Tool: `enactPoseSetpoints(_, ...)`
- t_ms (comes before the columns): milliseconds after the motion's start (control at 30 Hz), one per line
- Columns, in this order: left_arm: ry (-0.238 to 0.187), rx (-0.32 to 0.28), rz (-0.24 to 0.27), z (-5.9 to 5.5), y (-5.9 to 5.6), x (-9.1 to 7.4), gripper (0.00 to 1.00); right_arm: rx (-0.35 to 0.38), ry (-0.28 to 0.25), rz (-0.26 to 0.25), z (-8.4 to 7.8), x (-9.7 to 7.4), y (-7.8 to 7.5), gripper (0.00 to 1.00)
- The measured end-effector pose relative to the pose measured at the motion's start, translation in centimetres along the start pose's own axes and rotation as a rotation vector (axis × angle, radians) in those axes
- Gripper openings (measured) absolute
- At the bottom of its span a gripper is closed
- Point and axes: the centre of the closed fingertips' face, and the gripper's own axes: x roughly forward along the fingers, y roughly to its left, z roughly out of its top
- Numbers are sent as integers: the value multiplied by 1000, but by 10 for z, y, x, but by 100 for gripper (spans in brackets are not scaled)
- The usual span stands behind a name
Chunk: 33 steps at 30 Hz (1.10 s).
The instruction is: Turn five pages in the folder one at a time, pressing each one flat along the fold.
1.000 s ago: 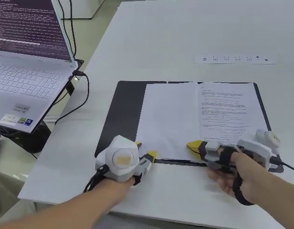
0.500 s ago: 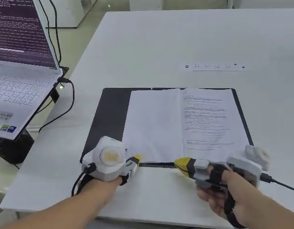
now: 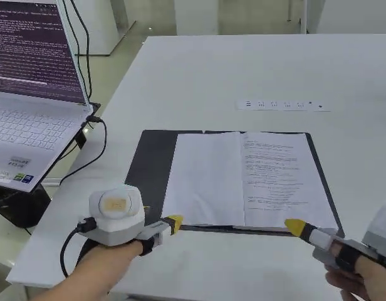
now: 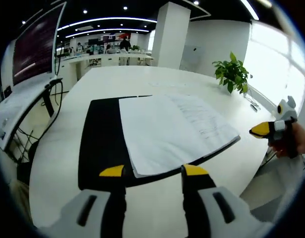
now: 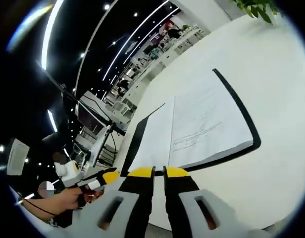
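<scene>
Nearest the person: left gripper (image 3: 173, 220) low over the table (image 3: 199, 69), just short of the folder's near left corner. Its jaws stand apart with nothing between them, and in the left gripper view (image 4: 153, 171) they frame the bottom edge of the blank page. Probably held wide so it is ready to come down flat on paper rather than to pinch.

Right gripper (image 3: 296, 226) just off the near right corner, not touching the folder. In the right gripper view (image 5: 159, 172) its jaws are together, or all but, and empty. They point up the sheet toward the fold. A narrow tip like that would suit sliding under a page edge.

Folder (image 3: 152, 163) lies open flat in the middle of the table, black cover showing on the left and along the edges. Blank page (image 3: 205, 175) on the left, printed page (image 3: 277, 172) on the right, fold (image 3: 242, 179) running away from the person. Both pages lie down, none lifted. Judgement: between turns; the next pick would be at the printed page's near right corner.

Further off: power strip (image 3: 281, 105) beyond the folder, well apart. Laptop (image 3: 30, 94) off the table's left side, screen on, its cable (image 3: 96, 147) trailing down.
</scene>
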Motion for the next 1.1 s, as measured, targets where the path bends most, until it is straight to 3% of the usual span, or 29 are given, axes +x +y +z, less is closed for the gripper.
enactPoseSetpoints(233, -62, 28, 29, 13, -5, -27, 59, -151, -99, -92, 23, -28, -7, 39)
enactPoseSetpoints(367, -97, 54, 42, 21, -8, -34, 62, -121, -89, -134, 25, -33, -15, 57)
enactPoseSetpoints(433, -106, 65, 50, 22, -9, -36, 66, -148, -131, -158, 34, -36, -17, 64)
enactPoseSetpoints(567, -123, 75, 51, 23, -13, -39, 74, -218, -151, -195, 41, -40, -22, 79)
enactPoseSetpoints(700, -132, 84, 49, 26, -18, -42, 83, -305, -154, -209, 46, -41, -25, 85)
enactPoseSetpoints(933, -163, 57, 43, 34, -25, -49, 99, -383, -162, -218, 53, -44, -27, 99)
enactPoseSetpoints(1100, -153, 90, 37, 31, -29, -53, 99, -396, -151, -201, 55, -46, -28, 100)
